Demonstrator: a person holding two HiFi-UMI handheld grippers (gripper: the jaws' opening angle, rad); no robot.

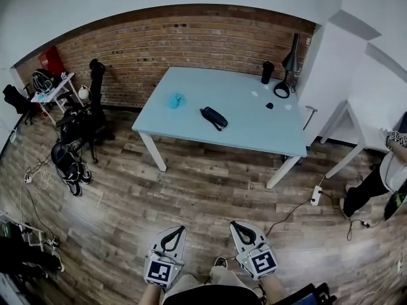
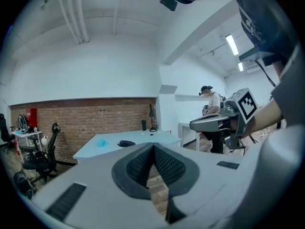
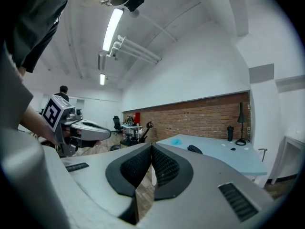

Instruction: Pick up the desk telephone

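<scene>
- Head view: the desk telephone (image 1: pixel 213 117) lies near the middle of the pale blue bench (image 1: pixel 254 131), well apart from both grippers.
- The left gripper (image 1: pixel 173 230) and right gripper (image 1: pixel 239 225) are low in the frame over the wooden floor (image 1: pixel 191 189), side by side, tips toward the bench.
- I judge the step in hand to be the approach, with no grasp begun.
- To do it well, come up to the bench's near long edge and spread the jaws before the tips arrive. Meet the telephone across its narrow width.
- A small blue object (image 1: pixel 175 100) sits to the telephone's left, so a line from the right looks cleaner.
- Left gripper view: the jaws are closed, pads meeting at the tip, with nothing between them. The telephone is a small dark shape on the bench beyond the tips.
- Right gripper view: the jaws are likewise closed and empty. The telephone shows as a dark lump on the bench top ahead.
- Hard to make out: the telephone is too small in every view to tell whether the handset sits on its base. Where its cord runs is also unclear.
- A person (image 1: pixel 381 176) at the right edge is cut off by the frame.
</scene>
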